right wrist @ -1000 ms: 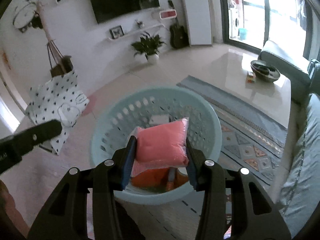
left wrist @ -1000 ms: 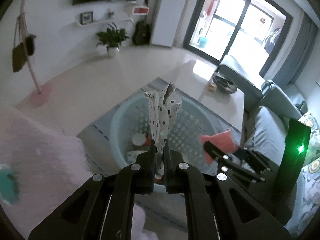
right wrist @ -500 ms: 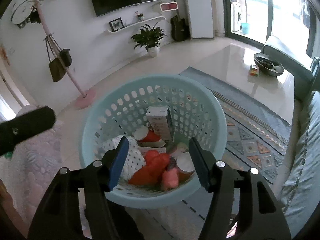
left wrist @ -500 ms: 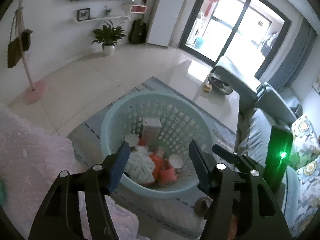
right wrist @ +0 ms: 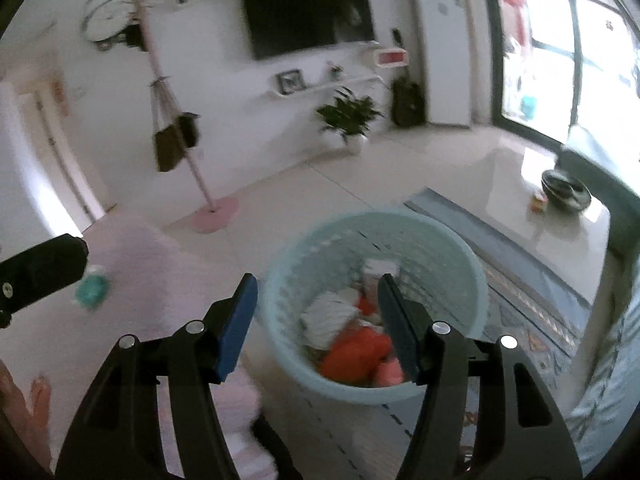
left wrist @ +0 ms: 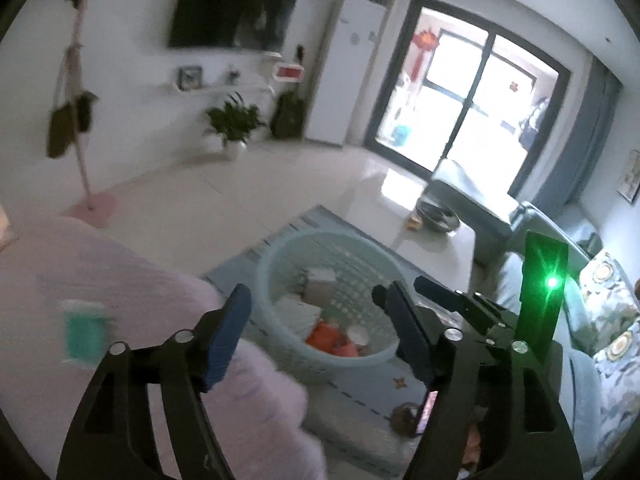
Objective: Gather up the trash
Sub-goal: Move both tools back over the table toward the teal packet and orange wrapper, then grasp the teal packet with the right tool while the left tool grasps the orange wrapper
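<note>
A pale blue perforated basket (left wrist: 280, 256) (right wrist: 476, 280) stands on the rug and holds trash: a spotted white paper bag (right wrist: 332, 316), orange and pink packets (right wrist: 356, 356), a white carton (left wrist: 322, 280) and a cup (left wrist: 358, 334). My left gripper (left wrist: 320, 336) is open and empty, raised above and in front of the basket. My right gripper (right wrist: 316, 324) is open and empty, above the basket's near rim. A teal object (left wrist: 82, 330) (right wrist: 92, 290) lies on the pink blanket to the left. The right gripper's body (left wrist: 480, 308) shows in the left wrist view.
A pink blanket (left wrist: 100, 280) (right wrist: 152, 280) covers the surface at left. A patterned rug (right wrist: 540, 280) lies under the basket. A glossy low table (left wrist: 436, 248) with a dark bowl (right wrist: 566, 190) stands beyond. A grey sofa (left wrist: 600, 340) is right. A coat stand (right wrist: 192, 168) stands far left.
Both grippers opened: the left dropped the spotted bag and the right dropped the pink packet into the basket. Both have since drawn back and tilted up.
</note>
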Tool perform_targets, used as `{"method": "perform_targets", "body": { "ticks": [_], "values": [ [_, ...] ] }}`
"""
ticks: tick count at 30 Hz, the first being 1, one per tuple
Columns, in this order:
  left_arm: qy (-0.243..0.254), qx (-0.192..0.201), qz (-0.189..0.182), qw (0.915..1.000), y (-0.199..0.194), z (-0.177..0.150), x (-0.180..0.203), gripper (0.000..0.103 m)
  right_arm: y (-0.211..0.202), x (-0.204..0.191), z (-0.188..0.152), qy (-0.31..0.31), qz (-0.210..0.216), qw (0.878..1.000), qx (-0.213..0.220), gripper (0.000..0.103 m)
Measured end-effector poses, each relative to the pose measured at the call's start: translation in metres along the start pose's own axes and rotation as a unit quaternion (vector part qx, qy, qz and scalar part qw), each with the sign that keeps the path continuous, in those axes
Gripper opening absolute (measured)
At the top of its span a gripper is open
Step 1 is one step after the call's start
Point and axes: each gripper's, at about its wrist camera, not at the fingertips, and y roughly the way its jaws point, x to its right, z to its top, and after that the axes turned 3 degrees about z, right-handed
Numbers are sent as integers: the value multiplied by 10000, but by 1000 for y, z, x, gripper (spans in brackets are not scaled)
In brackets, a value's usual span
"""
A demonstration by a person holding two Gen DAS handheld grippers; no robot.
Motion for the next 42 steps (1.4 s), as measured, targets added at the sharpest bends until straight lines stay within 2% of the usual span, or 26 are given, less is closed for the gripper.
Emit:
{"method": "perform_targets", "body": {
  "ticks": [3,8,10,12,14,18,21,24,29,31,32,35,39,42],
  "values": [
    [-141,251,183,9994,-38,-5,-18,71,-11,-34,4,-271,256,9993,70,59],
    [-532,601,783,9937,-104,-27,-60,75,-19,-91,4,-772,643,9949,104,59],
    [-706,703,1077,9892,-126,-38,-77,75,-21,-113,2,-939,813,9922,95,59],
    [-952,809,1547,9800,-152,-55,-98,75,-20,-130,1,-1030,952,9901,84,59],
    [-1145,838,1826,9729,-171,-69,-112,75,-13,-153,-1,-1145,1094,9874,-14,59],
    [-1561,781,2049,9631,-200,-98,-145,75,7,-192,-4,-1267,1285,9833,-225,59],
    [-1776,492,2115,9598,-200,-118,-162,75,22,-212,-10,-1371,1303,9814,-335,60],
    [-1885,127,2141,9584,-191,-137,-178,75,45,-234,-11,-1536,1239,9790,-502,73],
    [-2006,-347,1868,9611,-172,-161,-192,75,81,-251,-14,-1338,1199,9791,-950,73],
    [-1859,-597,1783,9644,-163,-164,-189,75,91,-256,-16,-1248,1193,9792,-1068,73],
    [-1757,-687,1800,9654,-162,-167,-185,79,96,-256,-16,-1221,1183,9792,-1112,73],
    [-1350,-844,2015,9665,-156,-170,-170,87,109,-263,-22,-1258,1071,9783,-1247,73],
    [-852,-1061,2417,9608,-144,-171,-155,89,104,-270,-25,-1462,895,9797,-1039,73],
    [-784,-1143,2574,9563,-141,-169,-153,89,113,-272,-25,-1492,754,9784,-1219,73]
  ]
}}
